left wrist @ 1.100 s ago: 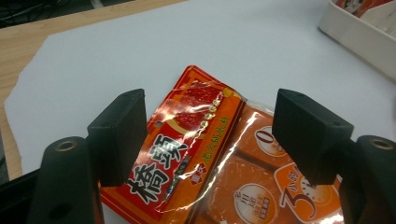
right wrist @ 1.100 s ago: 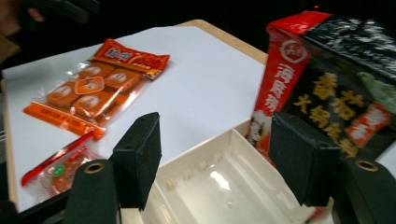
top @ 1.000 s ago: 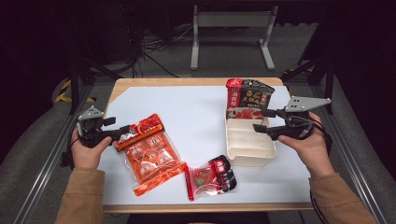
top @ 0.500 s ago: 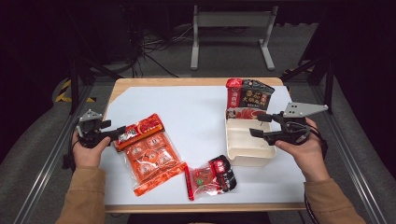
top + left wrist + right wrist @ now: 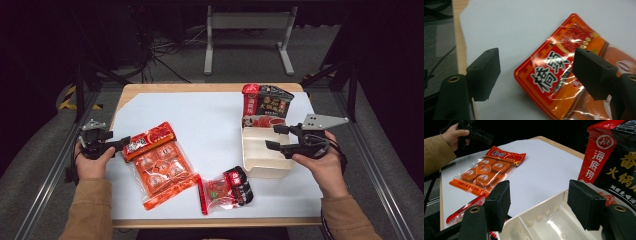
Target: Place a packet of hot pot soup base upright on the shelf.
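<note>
High view — orange packet [image 5: 156,159] lies near table edge [image 5: 116,116].

Dark room, grey floor [image 5: 240,82], metal stand [image 5: 248,21]

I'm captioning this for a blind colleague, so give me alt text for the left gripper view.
The left gripper hangs open just above a white table sheet, its two black jaws apart on either side of the top corner of an orange-red snack packet printed with large Chinese characters. The packet lies flat, and the pads do not touch it.
</note>
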